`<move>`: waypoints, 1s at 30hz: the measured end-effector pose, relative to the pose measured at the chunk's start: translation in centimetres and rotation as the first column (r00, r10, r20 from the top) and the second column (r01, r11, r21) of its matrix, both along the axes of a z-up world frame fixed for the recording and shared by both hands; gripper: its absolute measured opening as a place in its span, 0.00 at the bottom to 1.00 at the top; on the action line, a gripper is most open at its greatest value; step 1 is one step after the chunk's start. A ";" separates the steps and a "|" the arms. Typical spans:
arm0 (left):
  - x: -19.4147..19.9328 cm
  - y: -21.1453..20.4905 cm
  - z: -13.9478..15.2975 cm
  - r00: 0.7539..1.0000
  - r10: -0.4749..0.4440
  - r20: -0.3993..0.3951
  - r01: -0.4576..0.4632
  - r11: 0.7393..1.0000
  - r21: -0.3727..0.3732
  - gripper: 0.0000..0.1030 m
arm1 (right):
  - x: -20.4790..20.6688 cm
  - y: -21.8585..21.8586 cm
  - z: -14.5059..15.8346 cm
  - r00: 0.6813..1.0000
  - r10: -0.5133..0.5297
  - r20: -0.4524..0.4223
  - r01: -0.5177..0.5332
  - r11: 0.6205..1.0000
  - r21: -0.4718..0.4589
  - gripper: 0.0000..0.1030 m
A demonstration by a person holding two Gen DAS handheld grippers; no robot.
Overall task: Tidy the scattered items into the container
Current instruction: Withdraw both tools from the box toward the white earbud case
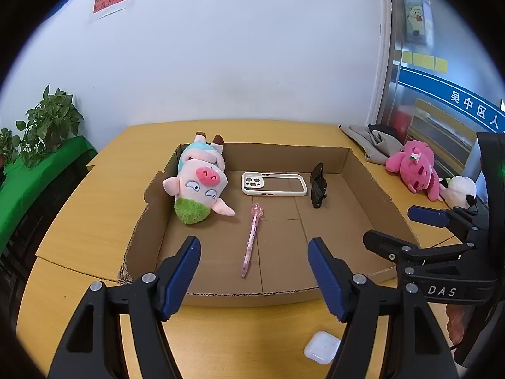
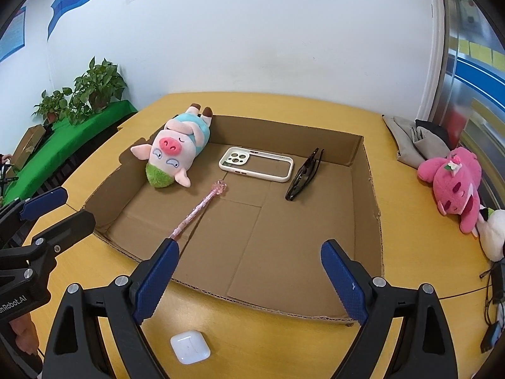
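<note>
Earbud case (image 2: pixel 190 346): on counter (image 2: pixel 284 341), outside box (image 2: pixel 375 218); my tools (image 1: pixel 254 273) (image 2: pixel 249 279) gape empty; smooth shell may slip.

Brown cardboard box (image 2: pixel 366 170) on a yellow table (image 2: pixel 410 252); inside, a pale pink pig plush (image 2: pixel 176 148) — green hair, light blue top; at its three o'clock a cream phone case (image 2: pixel 255 164), black sunglasses (image 2: pixel 304 175); a spotted pink pen (image 2: pixel 202 208); white earbud case (image 2: pixel 190 346) outside.
</note>
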State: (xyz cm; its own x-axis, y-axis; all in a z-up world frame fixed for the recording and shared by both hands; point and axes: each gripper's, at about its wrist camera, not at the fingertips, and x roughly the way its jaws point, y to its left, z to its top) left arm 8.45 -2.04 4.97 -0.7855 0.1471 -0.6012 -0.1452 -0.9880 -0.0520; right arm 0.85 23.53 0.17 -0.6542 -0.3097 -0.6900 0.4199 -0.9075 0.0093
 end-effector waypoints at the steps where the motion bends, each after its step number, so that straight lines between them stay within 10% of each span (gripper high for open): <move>1: -0.1 0.1 -0.1 1.000 -0.001 0.004 0.001 1.000 -0.002 0.68 | 0.0 0.0 0.0 1.000 -0.001 0.000 0.001 1.000 0.000 0.91; 21: -0.5 0.7 -2.9 0.992 -0.086 0.095 0.082 0.996 0.047 0.68 | -0.2 1.6 -2.1 0.999 0.010 0.048 -0.009 1.000 -0.023 0.91; 30: 0.7 1.3 -7.8 0.916 -0.302 0.265 0.268 0.951 0.157 0.68 | 4.3 2.4 -9.0 0.966 0.166 0.199 -0.169 0.986 -0.003 0.91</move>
State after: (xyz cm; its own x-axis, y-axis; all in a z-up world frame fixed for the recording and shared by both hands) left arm 9.12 -0.76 -2.81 -0.5001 0.4203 -0.7571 -0.3819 -0.8918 -0.2428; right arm 5.16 25.93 -8.80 -0.4438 -0.3926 -0.8056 0.5567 -0.8252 0.0955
